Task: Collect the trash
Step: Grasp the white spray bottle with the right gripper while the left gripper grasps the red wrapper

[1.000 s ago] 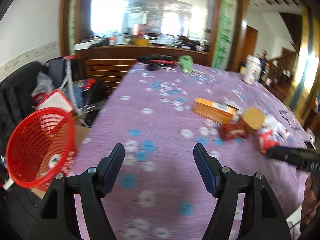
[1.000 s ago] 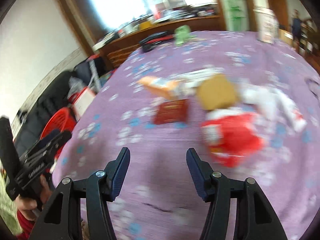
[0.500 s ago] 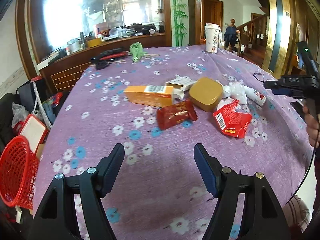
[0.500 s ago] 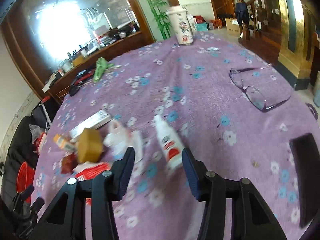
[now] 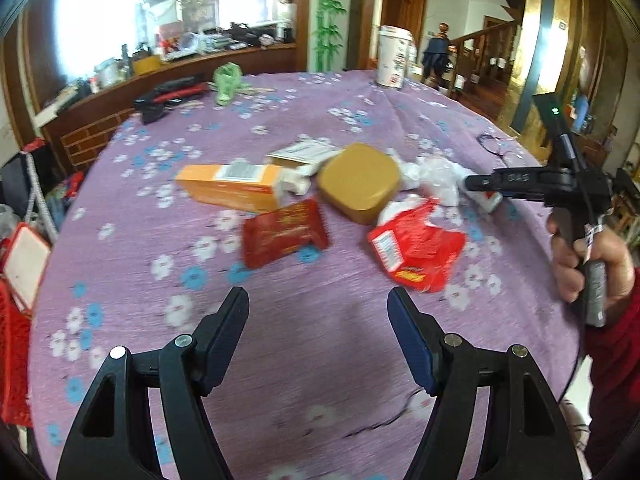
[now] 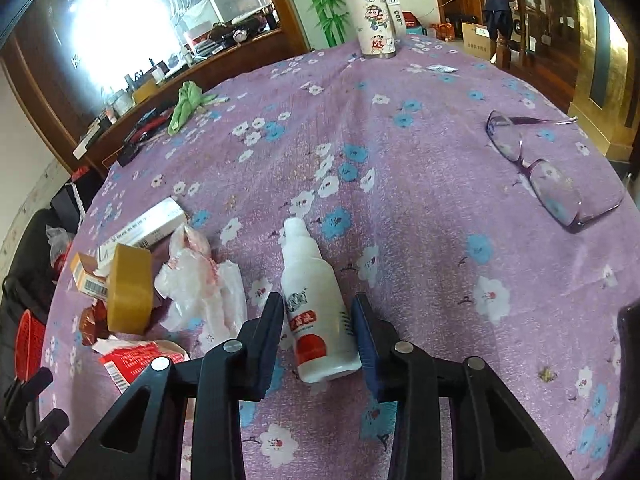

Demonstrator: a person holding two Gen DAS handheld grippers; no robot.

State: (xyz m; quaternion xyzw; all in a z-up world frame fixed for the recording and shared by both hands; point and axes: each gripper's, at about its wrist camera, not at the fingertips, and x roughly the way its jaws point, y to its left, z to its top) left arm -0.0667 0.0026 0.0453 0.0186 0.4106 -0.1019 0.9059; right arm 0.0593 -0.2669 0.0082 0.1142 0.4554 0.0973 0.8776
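Purple flowered cloth covers the table point(image 5: 328, 360) in the left wrist view. The left gripper point(image 5: 318, 312) hangs above a bare stretch of it, jaws wide apart with nothing between them. Beyond it lies a cluster of trash: a dark red wrapper point(image 5: 284, 234), a torn red packet point(image 5: 416, 248) to its right, an orange carton point(image 5: 230, 188) behind, a tan square lid point(image 5: 360, 182) and crumpled clear plastic point(image 5: 434, 178) further right. A white carton point(image 5: 302, 152) lies behind the orange one. The person's right hand point(image 5: 588, 260) holds the right gripper's handle at the frame's right edge; its arm reaches over the plastic, and its jaws cannot be made out from this side. A red basket point(image 5: 12, 356) shows at the left edge, off the table. A white cup point(image 5: 394, 58) stands at the far rim.

In the right wrist view, the right gripper point(image 6: 316, 320) straddles a white bottle point(image 6: 312, 300) lying on the cloth, cap pointing away. Its jaws are closing on the bottle; the right pad appears to touch its side, while a thin gap remains at the left pad. The plastic, tan lid and red packet lie to the left. Spectacles point(image 6: 540, 168) rest well apart to the right, and a green cloth point(image 6: 186, 106) lies far back.
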